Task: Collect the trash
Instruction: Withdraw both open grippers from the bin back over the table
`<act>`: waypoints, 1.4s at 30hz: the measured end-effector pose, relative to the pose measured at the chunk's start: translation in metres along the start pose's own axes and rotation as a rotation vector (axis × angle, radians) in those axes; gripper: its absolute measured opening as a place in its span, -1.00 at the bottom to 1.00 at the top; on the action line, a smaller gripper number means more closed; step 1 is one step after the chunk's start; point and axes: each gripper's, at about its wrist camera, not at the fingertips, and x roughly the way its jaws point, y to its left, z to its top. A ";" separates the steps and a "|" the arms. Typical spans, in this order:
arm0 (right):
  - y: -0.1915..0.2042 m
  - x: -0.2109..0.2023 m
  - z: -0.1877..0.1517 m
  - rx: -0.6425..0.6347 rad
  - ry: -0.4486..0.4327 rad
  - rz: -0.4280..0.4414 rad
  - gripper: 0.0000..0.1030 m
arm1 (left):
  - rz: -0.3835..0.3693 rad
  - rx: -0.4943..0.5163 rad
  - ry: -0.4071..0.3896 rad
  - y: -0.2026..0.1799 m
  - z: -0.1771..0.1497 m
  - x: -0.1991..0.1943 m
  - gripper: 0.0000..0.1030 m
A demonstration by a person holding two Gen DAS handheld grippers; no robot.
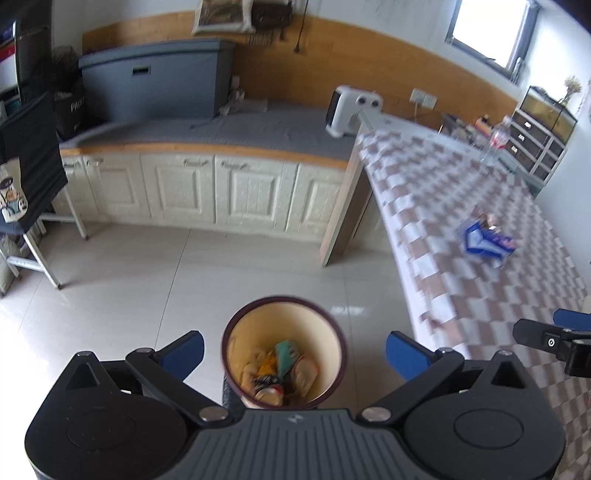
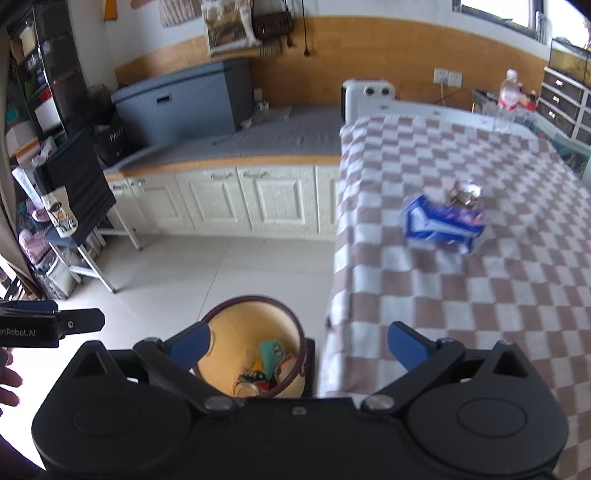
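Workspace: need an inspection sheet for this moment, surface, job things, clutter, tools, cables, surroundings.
Surface: checkered cloth covers the table; pale tiled floor beside it.
Job's things: blue wrapper and a small crumpled wrapper just behind it lie on the cloth; waste bin on the floor by the table edge already holds mixed trash.
Clutter: clear bottle at the table's far end.
Tools: left tool open over the bin, holding nothing; right tool open, holding nothing.
Cables: a dark cord hangs on the far wall.
Surroundings: cream cabinets, grey box, white appliance, window.
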 end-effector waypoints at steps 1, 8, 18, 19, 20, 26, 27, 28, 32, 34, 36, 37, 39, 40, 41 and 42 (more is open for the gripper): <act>-0.007 -0.007 0.001 0.001 -0.015 0.003 1.00 | -0.001 0.003 -0.014 -0.009 0.001 -0.004 1.00; -0.059 -0.047 0.007 0.003 -0.107 0.004 1.00 | -0.012 0.014 -0.108 -0.071 0.004 -0.023 1.00; -0.123 -0.081 0.010 -0.050 -0.195 0.020 1.00 | -0.045 0.067 -0.184 -0.158 0.007 -0.030 1.00; -0.129 -0.082 0.010 -0.056 -0.200 0.019 1.00 | -0.049 0.071 -0.190 -0.166 0.007 -0.030 1.00; -0.134 -0.083 0.010 -0.063 -0.204 0.017 1.00 | -0.053 0.074 -0.192 -0.172 0.008 -0.029 1.00; -0.163 -0.072 0.017 -0.152 -0.230 -0.003 1.00 | -0.073 0.076 -0.199 -0.202 0.012 -0.025 1.00; -0.168 -0.067 0.020 -0.170 -0.232 0.002 1.00 | -0.077 0.076 -0.198 -0.206 0.015 -0.023 1.00; -0.174 -0.062 0.023 -0.187 -0.232 0.007 1.00 | -0.079 0.074 -0.199 -0.209 0.018 -0.021 1.00; -0.190 -0.034 0.035 -0.268 -0.230 -0.004 0.99 | -0.094 0.073 -0.212 -0.220 0.037 -0.011 1.00; -0.196 -0.019 0.040 -0.306 -0.217 -0.002 0.87 | -0.120 0.082 -0.220 -0.225 0.050 -0.004 1.00; -0.200 -0.003 0.044 -0.345 -0.203 -0.007 0.74 | -0.145 0.091 -0.225 -0.229 0.063 0.007 1.00; -0.200 0.005 0.045 -0.372 -0.200 -0.011 0.69 | -0.159 0.095 -0.225 -0.230 0.070 0.013 1.00; -0.197 0.021 0.045 -0.443 -0.194 -0.027 0.63 | -0.186 0.096 -0.220 -0.231 0.084 0.026 1.00; -0.196 0.030 0.045 -0.481 -0.193 -0.038 0.61 | -0.198 0.096 -0.218 -0.232 0.090 0.033 1.00; -0.193 0.038 0.044 -0.519 -0.194 -0.046 0.59 | -0.209 0.095 -0.214 -0.234 0.096 0.040 1.00; -0.190 0.048 0.043 -0.565 -0.191 -0.055 0.58 | -0.218 0.094 -0.208 -0.235 0.102 0.048 1.00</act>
